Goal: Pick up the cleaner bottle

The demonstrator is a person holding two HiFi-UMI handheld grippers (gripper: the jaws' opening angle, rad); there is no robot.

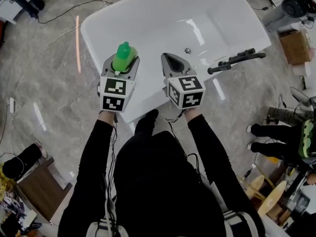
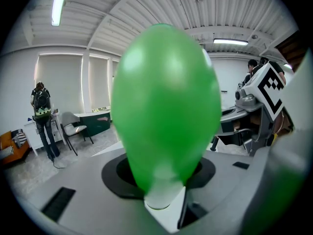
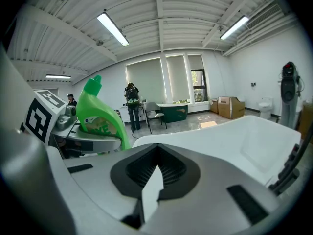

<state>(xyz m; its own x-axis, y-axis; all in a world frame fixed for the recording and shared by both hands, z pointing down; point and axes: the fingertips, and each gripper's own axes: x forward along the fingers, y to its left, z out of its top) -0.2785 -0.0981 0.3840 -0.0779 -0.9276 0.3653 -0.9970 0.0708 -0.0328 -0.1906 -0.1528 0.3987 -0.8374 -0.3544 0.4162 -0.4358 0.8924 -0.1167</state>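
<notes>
The green cleaner bottle (image 1: 124, 57) stands upright between the jaws of my left gripper (image 1: 121, 65), which is shut on it, above the near rim of the white bathtub (image 1: 148, 14). In the left gripper view the bottle (image 2: 166, 102) fills the middle and hides the jaw tips of the left gripper (image 2: 164, 199). My right gripper (image 1: 173, 63) is level with it on the right, shut with nothing between its jaws. The right gripper view shows the right gripper (image 3: 155, 175) closed, the bottle (image 3: 98, 116) to its left, and the tub (image 3: 234, 136) beyond.
A black shower handle (image 1: 236, 61) lies across the tub's right rim, near the drain (image 1: 187, 50). A cardboard box (image 1: 296, 46) sits on the floor at right. A wooden stool (image 1: 42, 186) stands lower left. Another person's shoes (image 1: 269, 142) show at right. Cables cross the floor.
</notes>
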